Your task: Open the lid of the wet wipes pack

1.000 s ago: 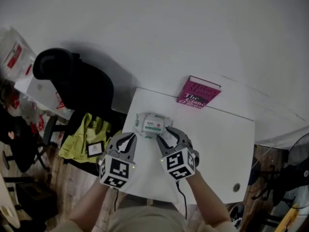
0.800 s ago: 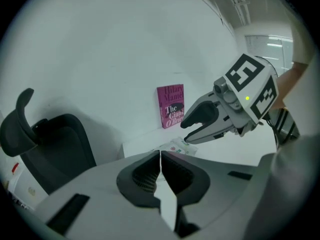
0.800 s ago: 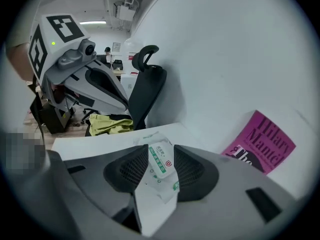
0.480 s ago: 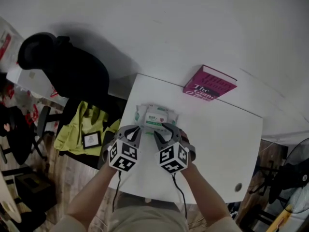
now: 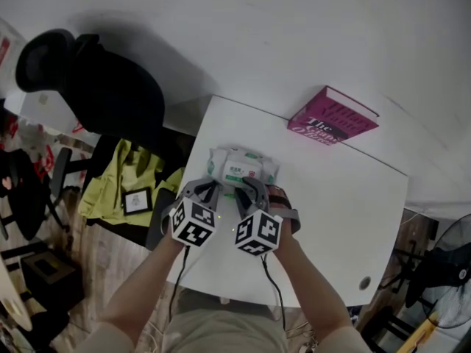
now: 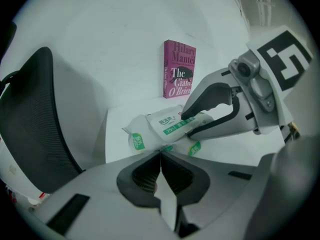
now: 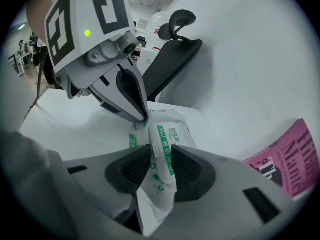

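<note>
The white and green wet wipes pack (image 5: 241, 168) (image 6: 165, 126) (image 7: 170, 134) lies flat near the left front of the white table (image 5: 346, 219), its lid down. My left gripper (image 5: 215, 188) (image 6: 160, 153) (image 7: 145, 120) is shut, its tips at the pack's near left edge; a pinch on the film does not show. My right gripper (image 5: 246, 186) (image 7: 161, 159) (image 6: 187, 124) stands over the pack's near side. Its jaws have just been closing and the pack's lid strip lies in the gap between the pads, which stay apart from it.
A magenta book (image 5: 333, 116) (image 6: 178, 69) (image 7: 285, 154) lies at the table's far edge against the wall. A black office chair (image 5: 96, 79) (image 7: 172, 59) stands left of the table, with a yellow-green cloth (image 5: 125, 190) below it.
Both grippers have come down and forward from the table's front onto the pack's near edge. The right jaws have narrowed.
</note>
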Tool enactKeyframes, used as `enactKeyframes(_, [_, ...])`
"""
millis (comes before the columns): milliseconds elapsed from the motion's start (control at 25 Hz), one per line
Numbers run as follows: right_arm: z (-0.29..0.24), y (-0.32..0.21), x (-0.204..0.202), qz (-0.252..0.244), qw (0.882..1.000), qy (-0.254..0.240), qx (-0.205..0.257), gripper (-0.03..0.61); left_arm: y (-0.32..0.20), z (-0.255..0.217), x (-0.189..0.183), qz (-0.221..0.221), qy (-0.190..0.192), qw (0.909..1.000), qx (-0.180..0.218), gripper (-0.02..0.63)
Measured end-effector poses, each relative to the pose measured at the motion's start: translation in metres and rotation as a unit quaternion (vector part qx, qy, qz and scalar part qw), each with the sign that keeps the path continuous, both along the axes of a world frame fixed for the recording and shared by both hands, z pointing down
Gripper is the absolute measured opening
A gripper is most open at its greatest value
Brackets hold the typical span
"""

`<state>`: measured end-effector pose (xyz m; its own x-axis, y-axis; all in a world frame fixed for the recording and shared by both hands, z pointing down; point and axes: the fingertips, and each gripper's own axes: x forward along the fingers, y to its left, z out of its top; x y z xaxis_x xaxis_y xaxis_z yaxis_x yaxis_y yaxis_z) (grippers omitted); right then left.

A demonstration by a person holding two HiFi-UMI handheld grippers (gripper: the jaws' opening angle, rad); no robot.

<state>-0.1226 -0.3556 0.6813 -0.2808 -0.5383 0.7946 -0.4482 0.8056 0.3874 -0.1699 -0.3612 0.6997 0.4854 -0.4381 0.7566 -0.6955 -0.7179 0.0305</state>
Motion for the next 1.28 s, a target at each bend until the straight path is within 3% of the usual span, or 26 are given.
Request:
enactKeyframes(160, [0.002,0.001,-0.001,-0.013,1.000,0.013,0.005,0.127,-0.003,0.001,0.002,-0.007,0.009,0.9999,-0.009,0.026])
enactKeyframes(560, [-0.015,-0.001,-0.004,-0.014,1.000,-0.012,0.019,0.058,-0.002,0.005,0.000,-0.012,0.003,0.9999,-0.009,0.026])
enactKeyframes(840, [-0.052,-0.034,0.010,0.048,0.993,-0.090,0.059,0.046,-0.001,0.005,0.001,-0.010,0.000,0.9999,-0.009,0.026])
enactKeyframes(1000, [-0.057,-0.061,0.029,0.100,0.983,-0.117,0.099,0.054,-0.001,0.003,0.001,-0.018,0.013,0.9997,0.006,0.026])
enactKeyframes(1160, [-0.052,-0.079,0.036,0.138,0.973,-0.164,0.089,0.064,-0.001,0.003,-0.001,-0.031,0.023,0.9989,0.026,0.026])
enactKeyframes(1280, [-0.042,-0.087,0.041,0.141,0.975,-0.152,0.081,0.075,-0.001,0.003,-0.001,-0.031,0.031,0.9988,0.020,0.026])
